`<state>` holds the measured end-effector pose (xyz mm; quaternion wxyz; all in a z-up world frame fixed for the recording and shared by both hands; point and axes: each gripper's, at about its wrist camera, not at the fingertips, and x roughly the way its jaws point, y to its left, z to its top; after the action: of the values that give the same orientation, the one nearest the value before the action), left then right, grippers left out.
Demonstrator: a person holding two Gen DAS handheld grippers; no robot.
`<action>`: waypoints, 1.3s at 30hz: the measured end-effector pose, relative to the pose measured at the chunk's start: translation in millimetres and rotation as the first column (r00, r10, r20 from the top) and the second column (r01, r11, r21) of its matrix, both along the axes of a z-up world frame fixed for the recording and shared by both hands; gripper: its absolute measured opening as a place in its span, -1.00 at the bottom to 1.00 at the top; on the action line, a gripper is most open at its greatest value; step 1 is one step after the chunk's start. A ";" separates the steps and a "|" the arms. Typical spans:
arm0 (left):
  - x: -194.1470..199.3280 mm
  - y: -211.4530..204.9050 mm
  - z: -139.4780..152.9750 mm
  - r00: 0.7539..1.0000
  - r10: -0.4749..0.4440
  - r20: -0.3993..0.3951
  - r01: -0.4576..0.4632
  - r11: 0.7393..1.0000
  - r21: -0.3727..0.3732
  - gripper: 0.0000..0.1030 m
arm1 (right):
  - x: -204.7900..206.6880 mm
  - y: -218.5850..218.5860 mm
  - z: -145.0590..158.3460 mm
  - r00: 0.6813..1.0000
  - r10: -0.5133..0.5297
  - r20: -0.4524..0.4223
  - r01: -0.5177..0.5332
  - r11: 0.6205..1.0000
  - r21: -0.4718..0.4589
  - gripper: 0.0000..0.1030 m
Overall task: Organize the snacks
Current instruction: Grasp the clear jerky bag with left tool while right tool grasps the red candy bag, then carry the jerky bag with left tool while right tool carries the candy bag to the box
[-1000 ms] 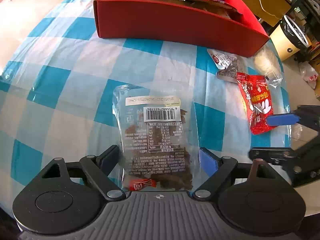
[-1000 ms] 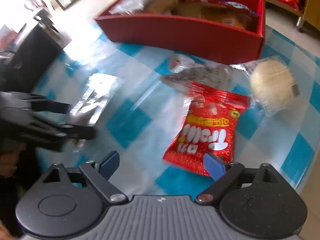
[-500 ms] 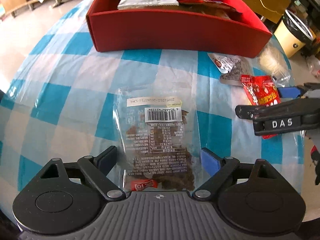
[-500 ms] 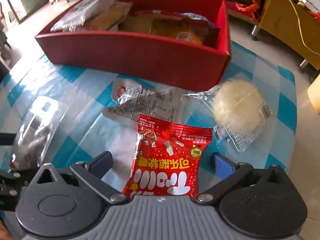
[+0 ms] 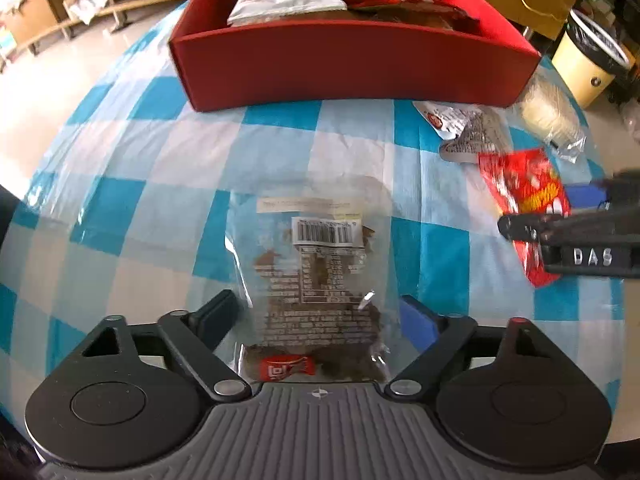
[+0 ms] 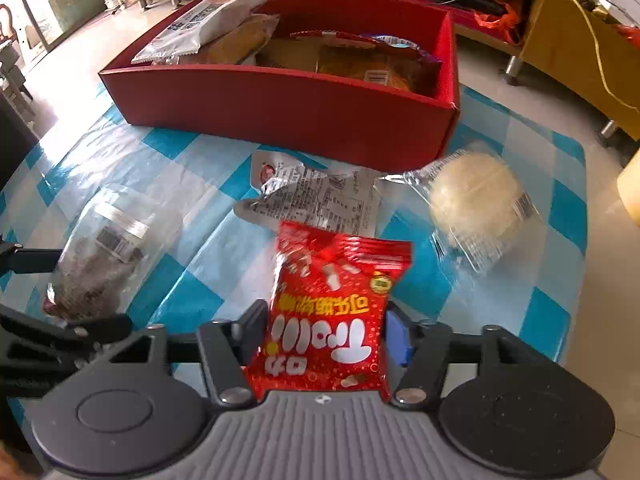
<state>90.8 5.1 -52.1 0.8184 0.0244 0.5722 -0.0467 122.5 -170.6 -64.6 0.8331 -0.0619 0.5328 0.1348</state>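
Note:
A clear packet of brown snacks point(image 5: 316, 276) lies on the blue-checked tablecloth between the fingers of my left gripper point(image 5: 320, 316), which is open around its near end. My right gripper point(image 6: 326, 328) is shut on a red candy packet point(image 6: 332, 304), whose far end lifts off the cloth; both also show in the left wrist view point(image 5: 520, 196). The clear packet also shows in the right wrist view point(image 6: 100, 260). The red box point(image 6: 280, 104) point(image 5: 352, 68) stands at the far side with several snack packets inside.
A silver-white packet point(image 6: 312, 196) and a wrapped round bun point(image 6: 476, 204) lie just in front of the box, beyond the red packet. The table edge runs close on the right. A yellow bin point(image 5: 588, 60) and wooden furniture stand beyond.
My right gripper has closed its fingers onto the red candy packet and raised its far end. My left gripper has stayed open around the clear packet and shifted slightly.

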 end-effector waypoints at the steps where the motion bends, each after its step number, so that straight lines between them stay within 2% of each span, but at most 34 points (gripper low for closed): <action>1: -0.1 3.3 1.6 1.000 0.013 -0.003 -0.013 1.000 -0.015 0.64 | -2.7 -0.5 1.0 1.000 0.000 -0.001 0.000 1.000 0.002 0.07; 6: -2.4 12.7 7.3 0.998 0.055 -0.019 -0.056 0.996 -0.067 0.60 | -15.8 -0.9 9.5 1.000 -0.012 0.010 0.011 0.999 0.030 0.02; 16: -4.4 5.1 41.2 0.995 0.036 0.090 -0.025 0.993 -0.115 0.60 | -21.2 -3.6 40.4 0.995 -0.042 0.087 0.032 0.993 0.116 0.02; 28: 11.4 -5.9 63.4 0.983 0.037 0.182 -0.018 0.994 -0.104 0.61 | -10.5 -8.1 65.6 0.985 -0.068 0.158 0.043 0.987 0.156 0.02; 39: 38.5 -11.1 91.3 0.959 0.049 0.278 -0.023 0.995 -0.097 0.61 | 5.3 -16.1 87.8 0.968 -0.107 0.225 0.065 0.980 0.187 0.02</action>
<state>129.4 -6.0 39.2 0.8920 -0.0178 0.4484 -0.0546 127.8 -186.7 23.2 0.8973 0.0209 0.4191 0.1372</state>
